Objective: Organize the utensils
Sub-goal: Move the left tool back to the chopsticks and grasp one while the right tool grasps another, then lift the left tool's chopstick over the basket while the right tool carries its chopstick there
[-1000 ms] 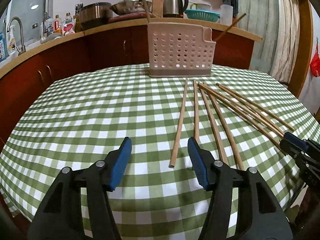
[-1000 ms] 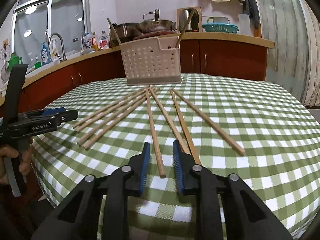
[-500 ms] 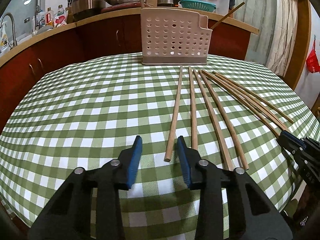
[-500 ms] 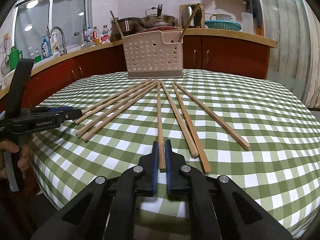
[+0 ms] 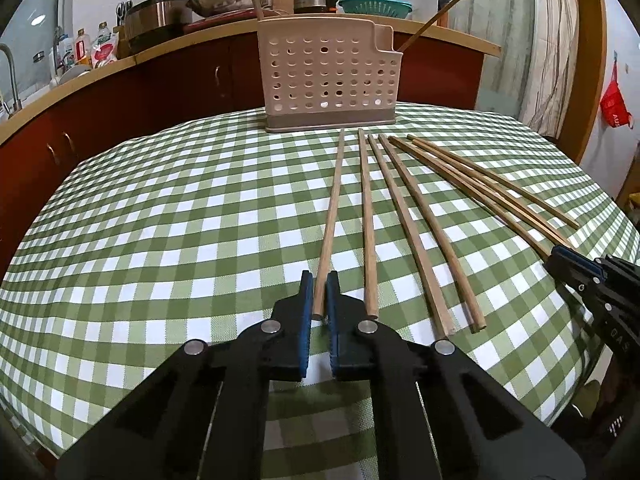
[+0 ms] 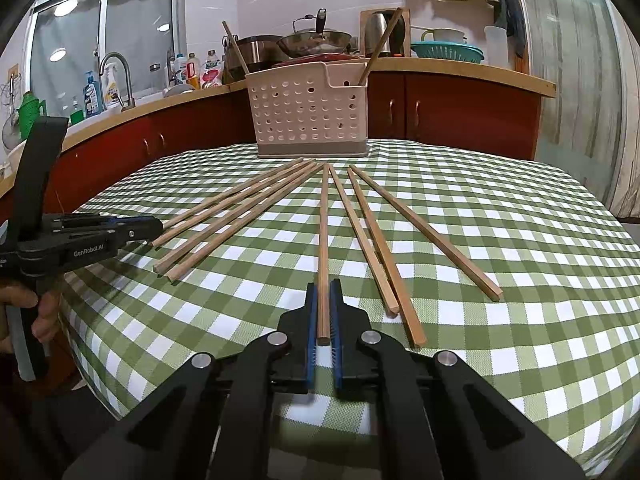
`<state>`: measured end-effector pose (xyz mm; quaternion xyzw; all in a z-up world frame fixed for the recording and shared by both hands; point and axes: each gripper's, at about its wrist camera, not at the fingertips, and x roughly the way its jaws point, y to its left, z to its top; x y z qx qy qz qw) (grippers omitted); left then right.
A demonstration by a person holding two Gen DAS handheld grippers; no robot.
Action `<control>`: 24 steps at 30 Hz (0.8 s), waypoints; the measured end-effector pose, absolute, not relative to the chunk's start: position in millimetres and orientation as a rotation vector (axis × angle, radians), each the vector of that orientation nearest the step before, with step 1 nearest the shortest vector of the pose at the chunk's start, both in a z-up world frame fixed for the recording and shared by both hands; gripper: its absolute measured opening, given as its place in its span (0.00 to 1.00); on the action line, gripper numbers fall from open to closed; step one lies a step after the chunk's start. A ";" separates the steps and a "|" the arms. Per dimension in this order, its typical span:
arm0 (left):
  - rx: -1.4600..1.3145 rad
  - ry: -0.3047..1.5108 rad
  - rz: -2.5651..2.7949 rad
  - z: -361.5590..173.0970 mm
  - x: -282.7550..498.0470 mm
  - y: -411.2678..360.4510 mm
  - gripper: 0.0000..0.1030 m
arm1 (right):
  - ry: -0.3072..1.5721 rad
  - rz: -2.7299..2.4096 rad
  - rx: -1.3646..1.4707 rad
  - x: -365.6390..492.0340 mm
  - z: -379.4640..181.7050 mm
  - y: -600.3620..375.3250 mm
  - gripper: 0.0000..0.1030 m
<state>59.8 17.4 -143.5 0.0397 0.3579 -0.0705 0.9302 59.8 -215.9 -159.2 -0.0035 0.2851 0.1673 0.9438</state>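
From the left wrist, the left gripper [image 5: 317,296] pinches the near end of the leftmost chopstick [image 5: 330,216], which lies on the checked tablecloth [image 5: 160,240] and points at the holed caddy [image 5: 328,80]. From the right wrist, the right gripper [image 6: 324,312] is clamped on another chopstick [image 6: 323,248]; only here a hand [image 6: 24,312] shows.

Eight wooden chopsticks [image 5: 416,224] fan flat before perforated holder [image 5: 326,80].
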 end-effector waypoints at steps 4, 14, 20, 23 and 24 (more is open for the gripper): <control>0.081 0.724 -0.143 -141.3 56.1 19.0 0.07 | 0.575 0.338 0.000 58.3 -157.0 -217.1 0.07; 0.096 0.646 -0.129 -116.6 31.9 22.8 0.06 | 0.497 0.336 0.021 47.7 -127.6 -220.1 0.07; 0.093 0.571 -0.123 -91.4 18.7 22.7 0.06 | 0.422 0.333 0.033 39.4 -99.4 -223.2 0.07; 0.087 0.528 -0.119 -76.1 12.7 22.7 0.06 | 0.387 0.331 0.042 35.1 -84.4 -225.3 0.07; 0.084 0.507 -0.119 -69.0 10.2 23.2 0.06 | 0.371 0.331 0.044 31.9 -78.4 -225.6 0.07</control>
